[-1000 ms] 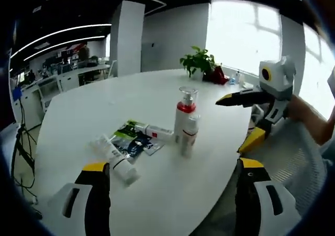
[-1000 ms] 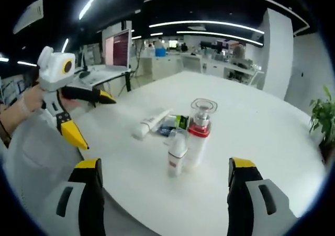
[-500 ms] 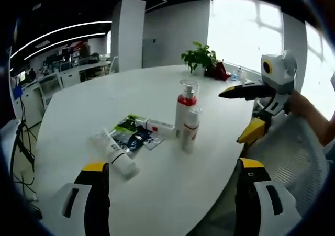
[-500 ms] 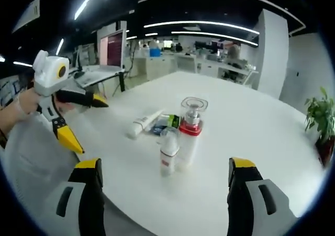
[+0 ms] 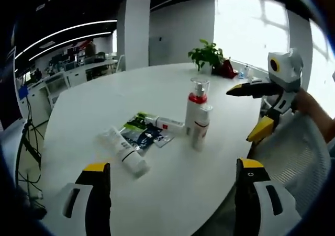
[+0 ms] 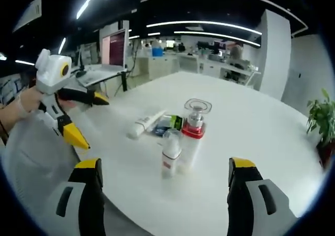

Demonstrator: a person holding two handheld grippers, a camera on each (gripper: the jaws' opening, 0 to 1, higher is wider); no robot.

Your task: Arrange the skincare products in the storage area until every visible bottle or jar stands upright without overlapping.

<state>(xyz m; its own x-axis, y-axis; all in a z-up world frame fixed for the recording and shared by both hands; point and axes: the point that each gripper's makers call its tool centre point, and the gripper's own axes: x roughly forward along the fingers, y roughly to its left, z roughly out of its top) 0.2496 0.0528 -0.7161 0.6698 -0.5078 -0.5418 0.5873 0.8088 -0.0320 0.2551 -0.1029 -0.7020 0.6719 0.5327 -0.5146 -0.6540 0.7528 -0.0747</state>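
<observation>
So both grippers are hanging off the near edge of the round white desk (image 5: pixel 172 194), not touching anything. The left gripper (image 5: pixel 172 186) has its jaws spread wide apart with nothing between them, and same story for the right gripper (image 6: pixel 163 186), jaws wide and empty. The skincare stuff sits in a little cluster toward the middle of the desk. The pump bottle (image 5: pixel 195 108) with the red collar and clear cap stands upright, and the smaller bottle (image 5: pixel 200 126) stands upright just beside it on the near side (close enough that I can't tell if they touch). What's not sorted yet: the white tube (image 5: pixel 125 152) is lying flat on its side, well to the left of the bottles in the left gripper view, and there's a slimmer boxed tube (image 5: pixel 165 124) lying flat across some green and dark sachets (image 5: pixel 141 134), so that bit is overlapping. My guess is the open jaws are just staged for a first grab, since both grippers are aimed at the cluster from opposite sides. The lying tube looks like the obvious starting point, though its rounded body could roll if pinched off-centre. A potted plant (image 5: pixel 207 53) sits at the far edge, out of the way.
</observation>
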